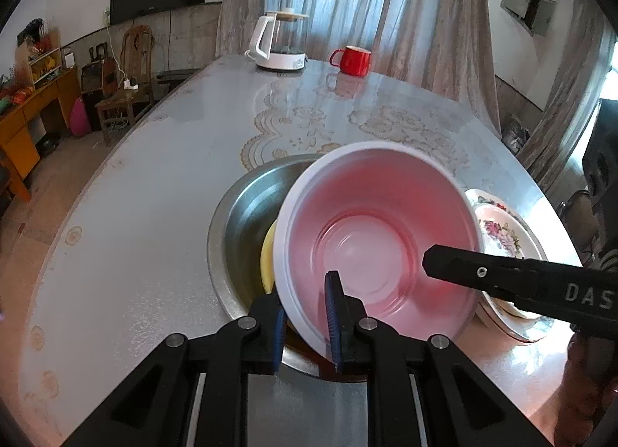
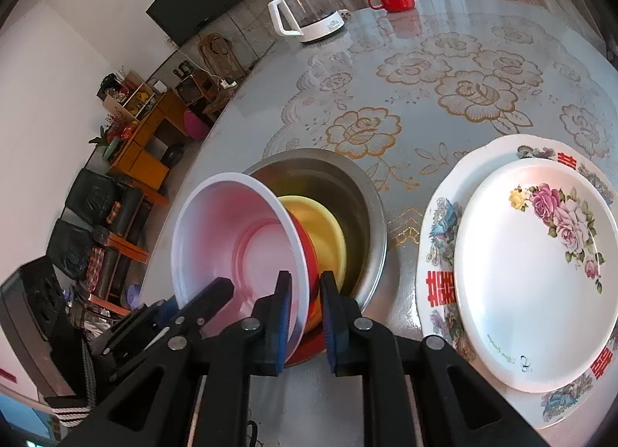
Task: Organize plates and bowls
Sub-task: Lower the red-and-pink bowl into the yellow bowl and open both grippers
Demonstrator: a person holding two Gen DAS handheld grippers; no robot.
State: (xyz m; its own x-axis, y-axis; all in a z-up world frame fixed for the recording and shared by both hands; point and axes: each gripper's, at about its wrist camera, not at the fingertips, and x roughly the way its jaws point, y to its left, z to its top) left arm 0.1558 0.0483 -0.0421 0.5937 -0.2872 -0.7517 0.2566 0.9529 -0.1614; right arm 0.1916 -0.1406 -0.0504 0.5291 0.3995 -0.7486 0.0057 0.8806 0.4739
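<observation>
A red bowl with a white inside (image 1: 378, 238) is held tilted over a steel basin (image 1: 247, 211) that has a yellow bowl (image 1: 268, 254) in it. My left gripper (image 1: 307, 315) is shut on the red bowl's near rim. My right gripper (image 2: 305, 312) straddles the same bowl's rim (image 2: 247, 231), one pad inside and one outside, clamped on it. In the right wrist view the yellow bowl (image 2: 324, 231) lies in the basin (image 2: 359, 184). Two stacked floral plates (image 2: 537, 265) sit on the table to the right.
A white kettle (image 1: 278, 41) and a red mug (image 1: 353, 60) stand at the table's far end. The floral plates (image 1: 502, 238) lie right of the basin. The table (image 1: 154, 184) has a floral cover. Chairs and shelves stand beyond its left edge.
</observation>
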